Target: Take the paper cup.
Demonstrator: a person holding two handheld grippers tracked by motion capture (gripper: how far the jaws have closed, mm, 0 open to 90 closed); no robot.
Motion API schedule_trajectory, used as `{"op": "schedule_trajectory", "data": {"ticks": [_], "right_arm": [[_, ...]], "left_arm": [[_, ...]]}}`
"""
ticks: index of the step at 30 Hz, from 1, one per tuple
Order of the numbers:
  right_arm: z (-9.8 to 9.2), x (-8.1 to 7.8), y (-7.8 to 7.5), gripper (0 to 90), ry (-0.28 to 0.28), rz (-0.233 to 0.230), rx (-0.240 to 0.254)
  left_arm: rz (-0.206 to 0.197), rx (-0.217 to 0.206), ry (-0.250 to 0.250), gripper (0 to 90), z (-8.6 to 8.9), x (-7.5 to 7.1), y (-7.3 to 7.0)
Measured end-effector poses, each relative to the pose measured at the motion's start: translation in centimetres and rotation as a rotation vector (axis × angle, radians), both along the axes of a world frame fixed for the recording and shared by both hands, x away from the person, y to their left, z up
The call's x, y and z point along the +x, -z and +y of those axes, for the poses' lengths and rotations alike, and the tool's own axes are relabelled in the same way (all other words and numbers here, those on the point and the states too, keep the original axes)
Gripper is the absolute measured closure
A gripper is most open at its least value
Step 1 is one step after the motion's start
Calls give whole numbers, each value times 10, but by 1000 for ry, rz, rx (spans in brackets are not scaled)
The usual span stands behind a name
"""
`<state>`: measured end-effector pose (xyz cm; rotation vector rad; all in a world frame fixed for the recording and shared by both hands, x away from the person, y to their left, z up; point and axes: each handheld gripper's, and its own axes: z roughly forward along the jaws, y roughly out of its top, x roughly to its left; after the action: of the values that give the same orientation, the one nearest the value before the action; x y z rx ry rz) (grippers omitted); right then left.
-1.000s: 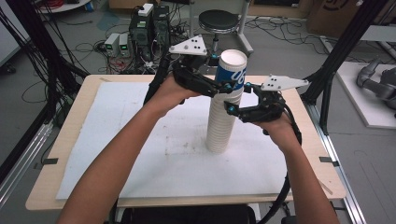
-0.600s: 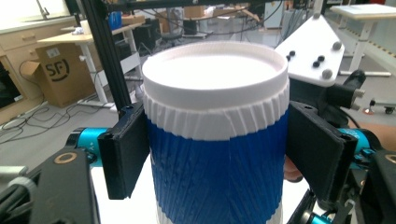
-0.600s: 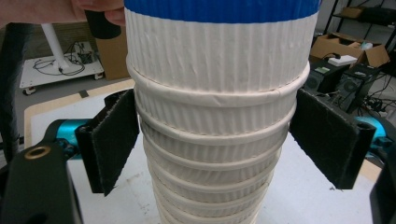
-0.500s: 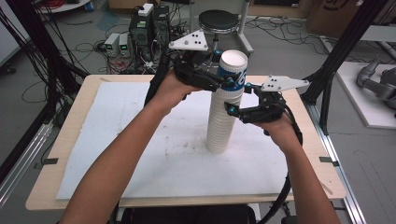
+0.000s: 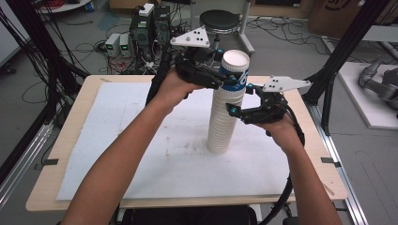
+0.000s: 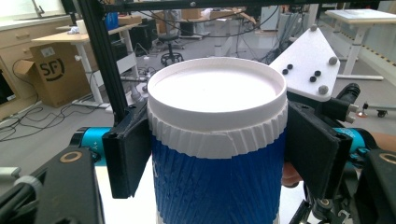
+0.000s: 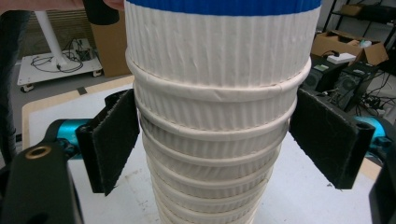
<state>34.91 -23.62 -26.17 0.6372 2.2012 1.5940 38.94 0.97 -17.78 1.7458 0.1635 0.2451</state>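
A tall stack of upturned white ribbed paper cups [image 5: 220, 133] stands on the white sheet [image 5: 141, 140] at mid table. On top sits a blue and white cup [image 5: 234, 70], bottom up. My left gripper [image 5: 231, 77] is shut on this top cup [image 6: 217, 140], with one pad pressed on each side just under its white rim. From the right, my right gripper [image 5: 230, 101] holds the stack [image 7: 215, 140] a few cups lower, its pads [image 7: 112, 140] against the rolled rims. The blue band [image 7: 224, 7] shows just above.
The wooden table edge [image 5: 47, 187] frames the sheet. Beyond the far edge are electronics boxes [image 5: 145, 28], a black stool [image 5: 220, 18] and floor cables. Black frame posts [image 5: 347, 51] rise at the right and left. A cardboard box [image 6: 46, 70] sits far off.
My left gripper has risen slightly with the top cup still held. The right gripper and the stack have stayed where they were.
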Motion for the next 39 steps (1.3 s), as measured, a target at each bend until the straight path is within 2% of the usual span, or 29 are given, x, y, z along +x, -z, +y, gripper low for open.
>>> {"op": "schedule_trajectory", "data": {"ticks": [2,6,7,8,10,12,13,14,15,18,21,24,25,29,31,33,35,37,39], "right_arm": [[-1,0,0,170,1,-4,-6],[-1,2,1,169,5,7,3],[2,1,1,167,1,-2,-2],[2,1,1,167,1,-2,-2],[5,0,1,165,8,-6,-2],[7,1,1,161,20,-8,10],[7,3,1,150,10,-8,45],[7,3,1,150,10,-8,45],[5,3,-2,150,6,-22,78],[6,4,-3,157,2,-21,68],[6,4,-4,166,4,-23,60],[7,3,-4,167,4,-26,57],[6,3,-4,167,2,-25,55],[5,3,-4,163,2,-22,59],[2,0,-2,159,1,-28,63],[-1,-1,0,160,3,-28,62],[-6,-3,3,160,10,-28,55],[-7,-4,4,160,12,-24,58],[-13,-8,8,160,15,-19,53]], "left_arm": [[1,0,2,275,0,0,0],[8,-56,-27,257,-4,0,2],[20,-68,-33,173,-6,0,0],[33,-72,-32,173,-9,1,-1],[35,-41,-32,160,-14,2,-2],[12,-11,-59,169,-15,2,-3],[9,-21,-59,278,-14,2,-3],[20,-27,-47,278,-13,3,-3],[21,-28,-42,281,-13,4,-3],[12,-24,-48,283,-12,3,-4],[0,-87,-48,293,-8,2,-11],[-4,-73,-38,294,-6,1,-19],[-5,-83,-46,292,-5,0,-22],[-26,-186,-69,291,6,-4,-37],[-33,-213,-72,291,13,-8,-45],[-69,-224,-99,291,24,-13,-55],[-87,-250,-109,292,36,-17,-64],[-106,-250,-127,292,52,-22,-70],[-108,-238,-154,292,68,-25,-70]]}}
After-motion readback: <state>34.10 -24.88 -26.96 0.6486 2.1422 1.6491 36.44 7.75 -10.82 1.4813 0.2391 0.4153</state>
